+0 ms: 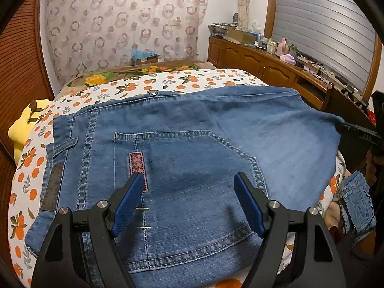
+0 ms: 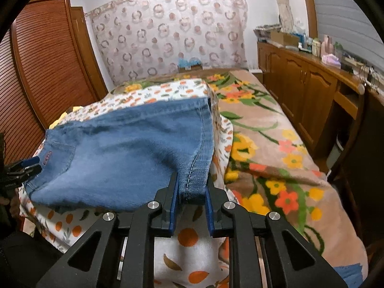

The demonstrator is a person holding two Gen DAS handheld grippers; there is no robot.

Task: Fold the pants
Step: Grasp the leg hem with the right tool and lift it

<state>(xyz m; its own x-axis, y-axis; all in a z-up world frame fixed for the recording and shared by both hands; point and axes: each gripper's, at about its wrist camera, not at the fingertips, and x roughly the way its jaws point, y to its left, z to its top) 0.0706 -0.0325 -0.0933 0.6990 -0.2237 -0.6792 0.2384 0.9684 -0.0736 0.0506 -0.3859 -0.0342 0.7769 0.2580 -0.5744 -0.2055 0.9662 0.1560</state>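
Observation:
Blue denim pants (image 1: pixel 192 144) lie spread on a white bedspread with an orange fruit print (image 1: pixel 168 81), back pocket up. My left gripper (image 1: pixel 189 184) is open, hovering over the back pocket with nothing between its blue pads. In the right wrist view the pants (image 2: pixel 124 148) lie across the bed and my right gripper (image 2: pixel 192 189) is shut on a seamed edge of the denim near the bed's corner. The right gripper also shows at the far right of the left wrist view (image 1: pixel 360 134), at the denim's right edge. The left gripper appears at the left edge of the right wrist view (image 2: pixel 24 165).
A floral brown blanket (image 2: pixel 276 148) covers the bed to the right. Wooden cabinets with clutter on top (image 1: pixel 276 55) run along the right wall. A louvred wooden wardrobe (image 2: pixel 48 60) stands at the left. A yellow cloth (image 1: pixel 21 124) lies at the bed's left edge.

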